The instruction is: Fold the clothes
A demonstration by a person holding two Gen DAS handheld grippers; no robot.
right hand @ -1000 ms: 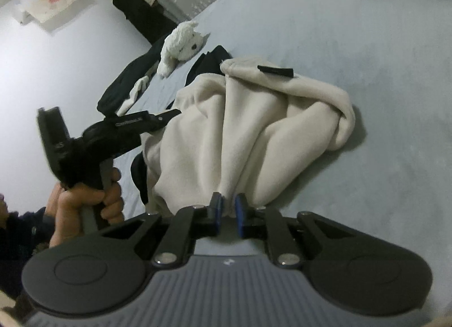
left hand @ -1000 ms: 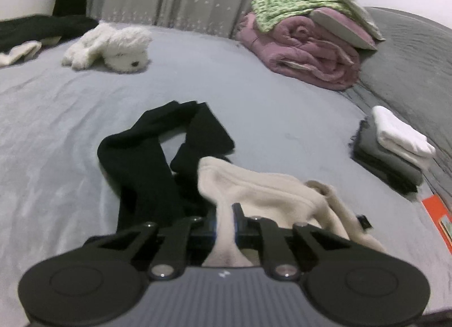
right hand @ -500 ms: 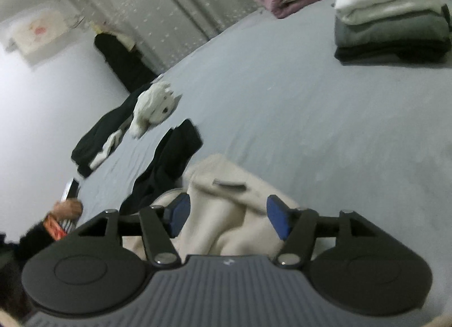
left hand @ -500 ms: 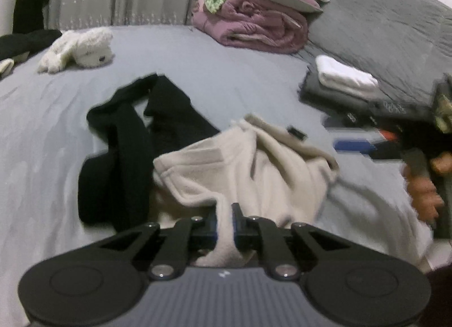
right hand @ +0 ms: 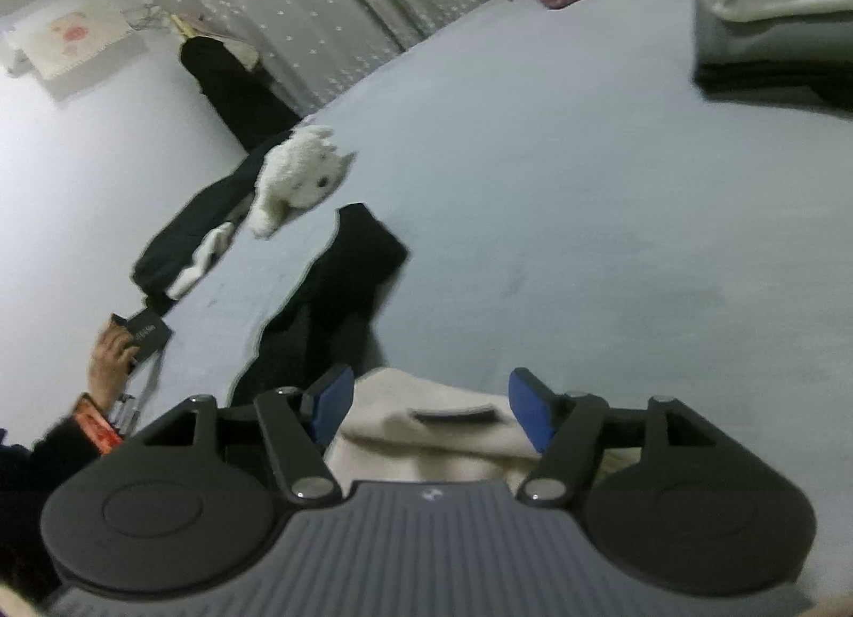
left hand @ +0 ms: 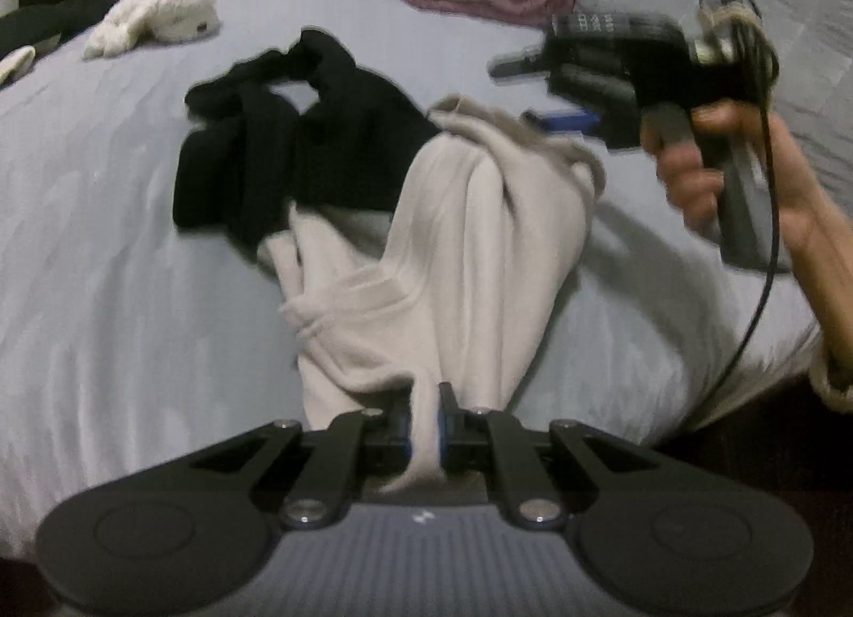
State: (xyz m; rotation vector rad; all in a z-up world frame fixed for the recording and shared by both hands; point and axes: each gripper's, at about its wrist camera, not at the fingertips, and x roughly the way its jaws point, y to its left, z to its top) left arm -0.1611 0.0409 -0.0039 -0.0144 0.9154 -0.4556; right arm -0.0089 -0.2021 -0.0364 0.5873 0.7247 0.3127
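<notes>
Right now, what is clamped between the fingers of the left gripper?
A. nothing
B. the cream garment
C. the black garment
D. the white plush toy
B: the left gripper is shut on a fold of the cream garment, which trails away from it across the bed.

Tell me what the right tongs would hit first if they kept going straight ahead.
Probably the cream garment lying between and just below the open right tongs; past it, bare grey bed sheet. Depth is hard to judge.

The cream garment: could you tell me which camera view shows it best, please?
The left wrist view: the cream garment shows nearly whole, pinched by the left gripper. The right wrist view shows only one edge, below the open right gripper.
</notes>
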